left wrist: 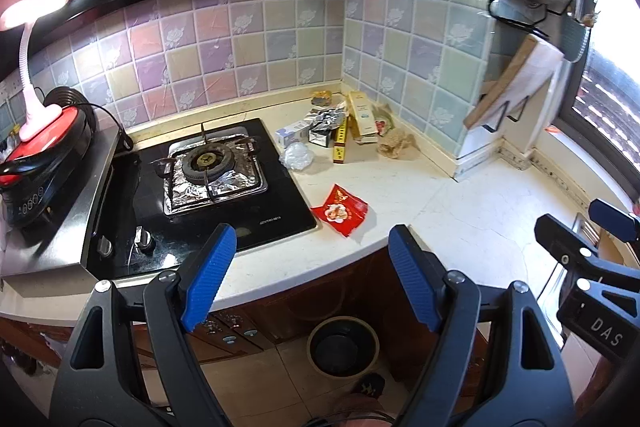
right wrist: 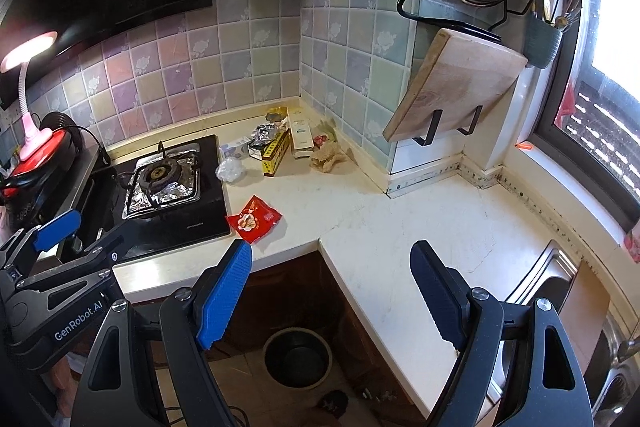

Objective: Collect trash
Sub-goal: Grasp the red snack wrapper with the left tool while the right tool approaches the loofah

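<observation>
both claws are spread wide with nothing between the pads — the left gripper point(left wrist: 312, 267) and right gripper point(right wrist: 332, 291) hang in front of the counter edge, over the floor. the trash sits on the white counter point(right wrist: 400, 227): a red snack wrapper point(right wrist: 253, 219) right beside the black stove point(left wrist: 224, 211), and a pile back in the tiled corner — crumpled foil point(left wrist: 326, 119), small boxes point(right wrist: 298, 135), a clear plastic wad point(right wrist: 230, 170). a dark bin point(right wrist: 298, 357) stands on the floor below.
</observation>
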{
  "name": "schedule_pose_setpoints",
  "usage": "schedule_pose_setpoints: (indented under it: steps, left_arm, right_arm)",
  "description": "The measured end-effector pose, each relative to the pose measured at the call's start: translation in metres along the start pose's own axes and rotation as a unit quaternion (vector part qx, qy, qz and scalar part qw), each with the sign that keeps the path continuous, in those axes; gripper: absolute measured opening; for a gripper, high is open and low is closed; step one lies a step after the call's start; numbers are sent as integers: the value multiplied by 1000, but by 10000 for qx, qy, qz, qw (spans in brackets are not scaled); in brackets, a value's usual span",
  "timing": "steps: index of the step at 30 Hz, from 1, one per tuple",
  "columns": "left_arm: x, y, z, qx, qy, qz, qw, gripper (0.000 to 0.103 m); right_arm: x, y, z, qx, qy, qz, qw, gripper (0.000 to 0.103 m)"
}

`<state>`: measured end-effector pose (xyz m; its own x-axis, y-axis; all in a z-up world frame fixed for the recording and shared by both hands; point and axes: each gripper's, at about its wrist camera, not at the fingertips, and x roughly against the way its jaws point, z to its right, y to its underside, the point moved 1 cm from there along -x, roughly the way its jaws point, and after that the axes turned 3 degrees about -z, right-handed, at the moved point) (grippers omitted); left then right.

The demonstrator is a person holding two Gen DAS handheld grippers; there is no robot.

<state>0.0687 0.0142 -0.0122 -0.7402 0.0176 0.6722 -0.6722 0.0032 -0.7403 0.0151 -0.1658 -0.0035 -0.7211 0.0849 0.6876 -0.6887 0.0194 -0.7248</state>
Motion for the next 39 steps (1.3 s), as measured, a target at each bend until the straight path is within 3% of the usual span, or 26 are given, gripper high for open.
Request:
schedule_pose_setpoints:
  steps: [6,13,22,28,34,36,39]
  left_arm:
    - [-58,-26,-20,293,-273,-285,9988,77]
    - [-146,-42,-35,344,188,-888,9953,77]
    - [-264,-50,4,90,785,-1521,9852,77]
    - [-338,-43,30,-113,820,-2045,9754,77]
    - [-379,-29,39,-184,759,-2373,9683,77]
    - [-390,-28,42,-202,694,-2389,9684,74]
    - [-404,-26,45,-244,613,-2526,9653,59]
  right_arm:
    - [-67,-36,-2,141,-263,-304,9991,83]
    - [-178,-68,-1,120,-607,-848,9945,83]
    - [-307,-94,-5,156,-674,-1203,9903,83]
    - [-391,-118,3,-160,-745,-1374,9876,83]
    - [-448,-142,5,-472,-658,-1290,9883,83]
    - [-466,-151,3,-481,-558,-1241,9895,83]
    - [-493,-164,-1,-501,-470,-1256,9897,83]
